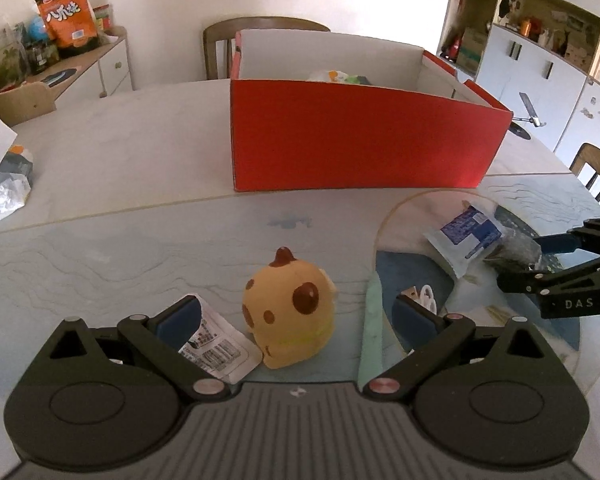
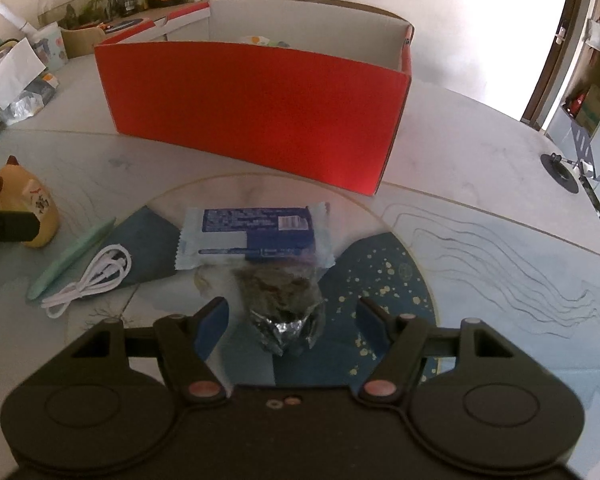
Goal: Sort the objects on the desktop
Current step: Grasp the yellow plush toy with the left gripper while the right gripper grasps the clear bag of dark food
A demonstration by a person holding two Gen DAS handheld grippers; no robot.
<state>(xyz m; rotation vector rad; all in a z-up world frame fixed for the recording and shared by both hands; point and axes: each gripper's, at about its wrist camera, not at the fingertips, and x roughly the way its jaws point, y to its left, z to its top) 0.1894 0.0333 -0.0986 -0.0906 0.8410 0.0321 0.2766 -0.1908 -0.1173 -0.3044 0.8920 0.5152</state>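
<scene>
Yellow and spotted brown, the squishy toy (image 1: 288, 312) sits between the spread fingers of the left gripper (image 1: 298, 320), untouched by either blue pad. The right gripper (image 2: 290, 320) likewise stands wide apart, straddling a crinkled clear packet of dark snack (image 2: 284, 304) without pressing it. Both tools seem poised at the pick-up step: each next move calls for settling a little lower and closing squarely on its item, then carrying it ahead to the red cardboard box (image 1: 356, 140), which already holds a few things. Just to the left of the toy, a printed white sachet (image 1: 216, 348) lies under the left finger and could get pinched along. Ahead of the right gripper a blue-and-white wrapper (image 2: 252, 236) touches the packet's far end; to its left lie a coiled white cable (image 2: 96, 276) and a pale green pen-like stick (image 2: 72, 256), clear of the path
</scene>
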